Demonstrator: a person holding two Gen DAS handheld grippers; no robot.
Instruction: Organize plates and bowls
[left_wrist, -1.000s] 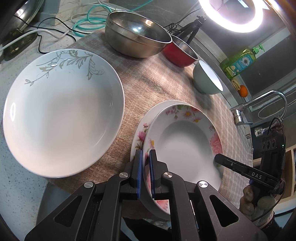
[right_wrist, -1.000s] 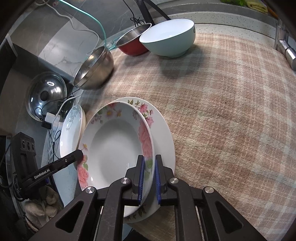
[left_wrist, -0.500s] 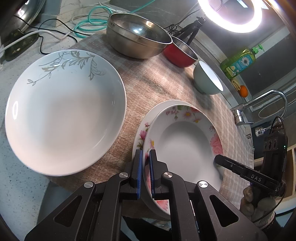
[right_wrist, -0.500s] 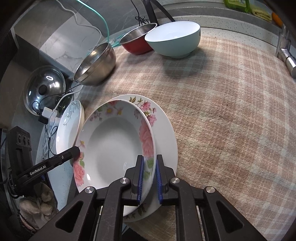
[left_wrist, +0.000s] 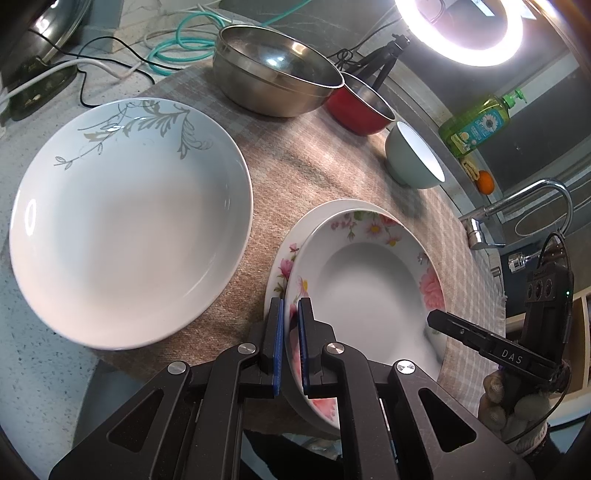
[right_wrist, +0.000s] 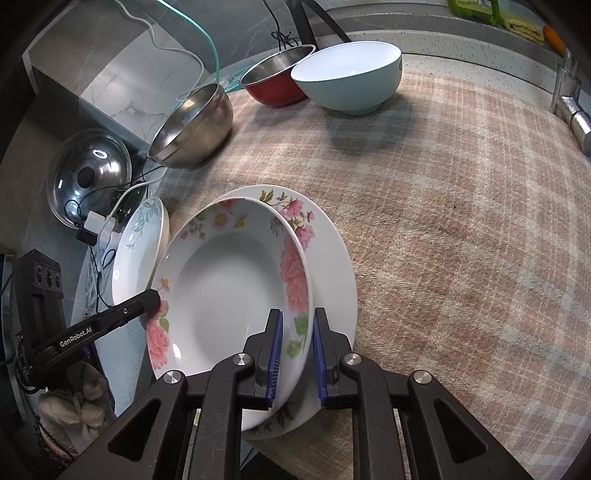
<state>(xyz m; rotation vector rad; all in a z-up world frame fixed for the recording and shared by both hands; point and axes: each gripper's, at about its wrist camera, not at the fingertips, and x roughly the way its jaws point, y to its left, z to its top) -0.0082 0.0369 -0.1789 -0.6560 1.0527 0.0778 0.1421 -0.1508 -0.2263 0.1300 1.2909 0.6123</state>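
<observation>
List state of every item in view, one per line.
Left gripper: shut on deep floral plate's rim.
Right gripper: jaws opening, rim between them.
Deep floral plate: tilted on flat floral plate.
Leaf plate: upright, empty.
Steel bowl: upright, empty.
Red bowl: tilted.
Teal bowl: upright, empty.

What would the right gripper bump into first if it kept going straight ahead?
Probably the rim of the floral deep plate, which already sits between the right gripper's opening jaws. Beyond it lies the plaid cloth, though depth is hard to judge.
</observation>
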